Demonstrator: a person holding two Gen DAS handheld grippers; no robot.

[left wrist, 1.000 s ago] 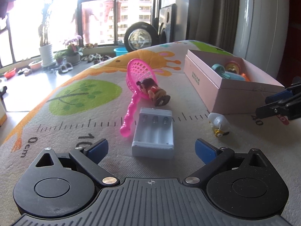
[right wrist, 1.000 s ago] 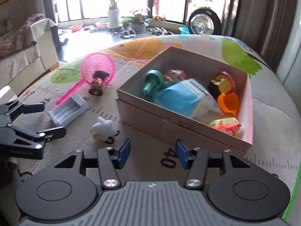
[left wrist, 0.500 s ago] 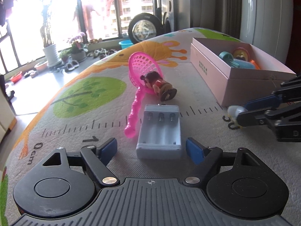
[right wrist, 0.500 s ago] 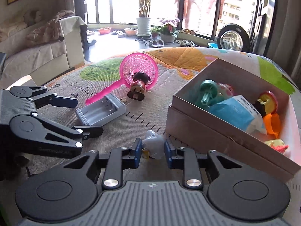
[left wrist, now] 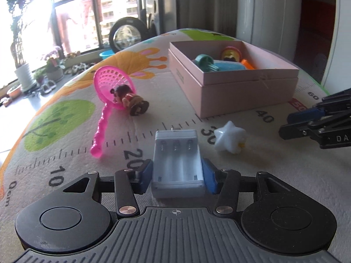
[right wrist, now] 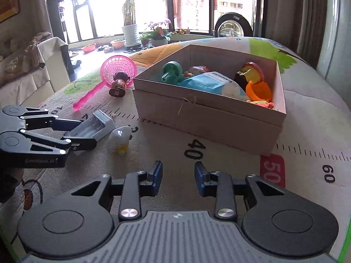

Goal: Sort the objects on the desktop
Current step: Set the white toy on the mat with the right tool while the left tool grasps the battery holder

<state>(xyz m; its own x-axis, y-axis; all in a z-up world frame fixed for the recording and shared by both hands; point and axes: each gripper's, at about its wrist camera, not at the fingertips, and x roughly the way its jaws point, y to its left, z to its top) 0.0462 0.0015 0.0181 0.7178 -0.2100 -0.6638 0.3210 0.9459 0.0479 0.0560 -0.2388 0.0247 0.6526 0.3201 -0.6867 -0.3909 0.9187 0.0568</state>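
The left gripper (left wrist: 178, 176) is closing its jaws on the grey charger (left wrist: 178, 164), whose near end sits between the blue pads (left wrist: 146, 176) with both sides touching it; the charger's far end tilts up off the mat (left wrist: 274, 186). The right gripper (right wrist: 178, 178) hangs over bare mat near the printed 40, its jaws part open and widening with nothing between them. Just beside the charger, on the side toward the right gripper, the white star toy (left wrist: 230, 136) lies on the mat, apart from both grippers. Beyond the charger the pink net (left wrist: 110, 87) lies with its handle pointing toward the camera, and a small doll (left wrist: 129, 98) lies on its side against the net's hoop. The open pink box (left wrist: 241, 92) stands on the mat past the star toy; inside it are a teal toy (right wrist: 171, 72), a blue packet (right wrist: 208, 83), an orange cup (right wrist: 258, 91) and a red and yellow toy (right wrist: 252, 72) near the back wall. Farther off, potted plants (right wrist: 131, 30) stand by the bright window.
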